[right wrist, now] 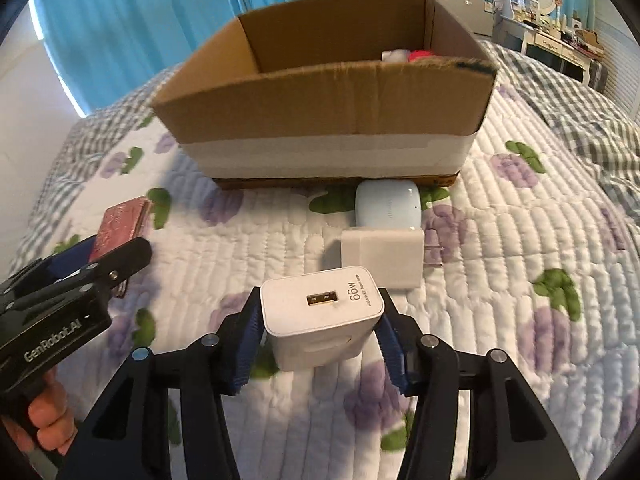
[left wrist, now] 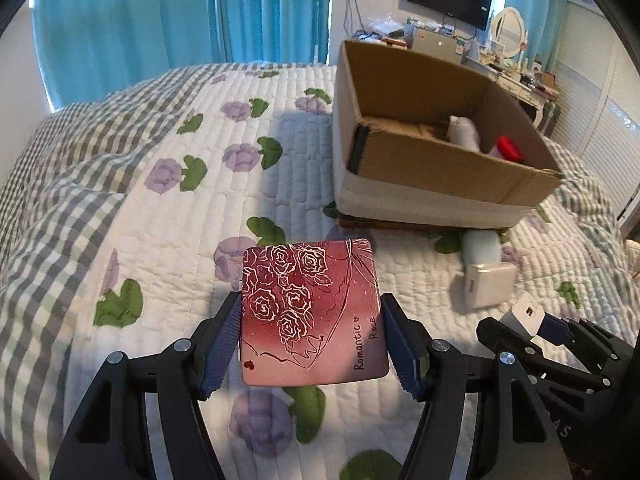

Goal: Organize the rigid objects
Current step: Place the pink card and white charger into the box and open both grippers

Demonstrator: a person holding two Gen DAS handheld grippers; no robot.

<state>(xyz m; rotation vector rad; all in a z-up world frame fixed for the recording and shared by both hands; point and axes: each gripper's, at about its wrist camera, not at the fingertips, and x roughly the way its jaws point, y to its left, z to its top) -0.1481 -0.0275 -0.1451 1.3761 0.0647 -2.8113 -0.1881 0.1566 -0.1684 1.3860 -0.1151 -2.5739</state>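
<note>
My left gripper (left wrist: 312,312) is shut on a pink square case (left wrist: 314,314) printed with roses, held flat above the quilt; its edge (right wrist: 120,232) also shows in the right wrist view. My right gripper (right wrist: 320,308) is shut on a white charger block (right wrist: 320,312) with its USB port facing up, and this charger (left wrist: 528,312) appears at the right in the left wrist view. An open cardboard box (right wrist: 328,108) stands ahead on the bed, also seen as the box (left wrist: 440,160), with a white item (left wrist: 464,132) and a red item (left wrist: 510,148) inside.
A second white charger (right wrist: 382,256) lies on the quilt with its prongs to the right, and a pale blue oval case (right wrist: 388,208) rests against the box's base. A hand (right wrist: 44,420) holds the left tool. Blue curtains, a desk and a monitor stand behind.
</note>
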